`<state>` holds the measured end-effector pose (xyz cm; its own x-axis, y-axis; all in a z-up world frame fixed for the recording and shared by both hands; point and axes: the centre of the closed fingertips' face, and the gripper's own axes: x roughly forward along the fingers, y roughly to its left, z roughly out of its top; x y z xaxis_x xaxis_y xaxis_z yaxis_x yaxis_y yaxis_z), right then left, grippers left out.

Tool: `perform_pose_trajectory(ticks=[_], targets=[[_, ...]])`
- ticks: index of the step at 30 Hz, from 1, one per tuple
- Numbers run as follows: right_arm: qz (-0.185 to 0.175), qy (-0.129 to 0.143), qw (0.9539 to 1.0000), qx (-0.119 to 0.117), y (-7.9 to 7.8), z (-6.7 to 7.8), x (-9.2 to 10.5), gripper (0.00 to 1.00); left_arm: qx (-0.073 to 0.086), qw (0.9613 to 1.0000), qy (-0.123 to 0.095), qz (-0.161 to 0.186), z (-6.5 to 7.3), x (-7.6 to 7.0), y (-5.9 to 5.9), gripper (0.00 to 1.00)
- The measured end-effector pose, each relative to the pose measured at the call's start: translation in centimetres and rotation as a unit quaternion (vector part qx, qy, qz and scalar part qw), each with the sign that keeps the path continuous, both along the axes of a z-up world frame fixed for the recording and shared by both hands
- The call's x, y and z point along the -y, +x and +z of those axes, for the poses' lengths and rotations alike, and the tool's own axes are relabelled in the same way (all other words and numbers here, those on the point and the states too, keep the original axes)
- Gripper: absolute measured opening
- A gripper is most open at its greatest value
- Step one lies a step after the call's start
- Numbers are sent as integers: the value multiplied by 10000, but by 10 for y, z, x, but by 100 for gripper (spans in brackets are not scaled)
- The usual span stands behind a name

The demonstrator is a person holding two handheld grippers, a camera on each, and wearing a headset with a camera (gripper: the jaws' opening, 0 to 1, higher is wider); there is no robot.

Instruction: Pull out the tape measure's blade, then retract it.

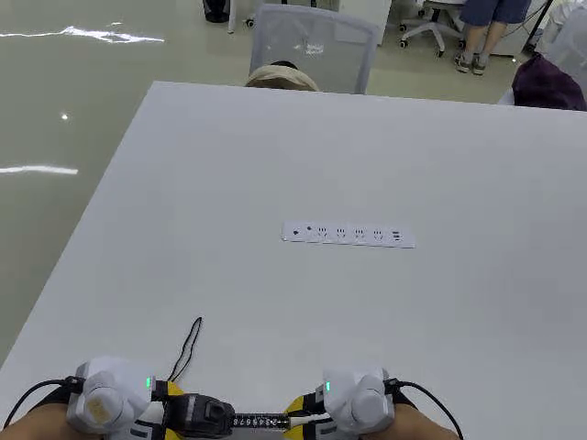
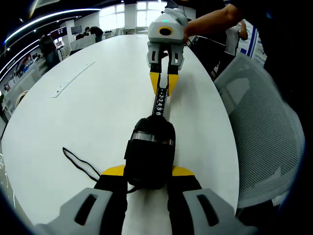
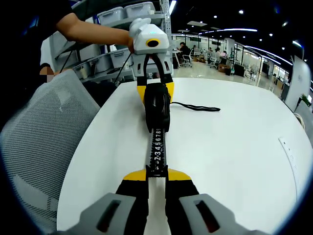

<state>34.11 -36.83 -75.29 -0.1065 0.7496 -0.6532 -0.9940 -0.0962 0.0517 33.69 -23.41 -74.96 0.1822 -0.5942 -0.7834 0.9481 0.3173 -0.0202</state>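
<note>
The tape measure (image 1: 204,414) lies at the near edge of the bench (image 1: 275,165), at 6 o'clock from the power strip (image 1: 347,235). The left claw (image 2: 149,171) pinches it, and the right claw (image 3: 156,174) pinches the tip of its blade (image 2: 159,103). Only a short run of numbers shows, so I'd judge the pull-out barely begun; next the right claw should draw straight toward 3 o'clock while the left holds the tape measure still.

Your black tape measure (image 2: 149,152) sits at the near edge of the white table (image 1: 367,147), its numbered blade (image 3: 157,152) drawn out a short way.
</note>
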Motion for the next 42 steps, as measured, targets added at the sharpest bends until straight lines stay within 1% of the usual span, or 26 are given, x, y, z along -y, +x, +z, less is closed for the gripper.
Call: perform_pose_trajectory(ticks=[42], targets=[[-48,-64,9999,-88,3,0,30,10,-37,10000,13,11,0,2,0,27]])
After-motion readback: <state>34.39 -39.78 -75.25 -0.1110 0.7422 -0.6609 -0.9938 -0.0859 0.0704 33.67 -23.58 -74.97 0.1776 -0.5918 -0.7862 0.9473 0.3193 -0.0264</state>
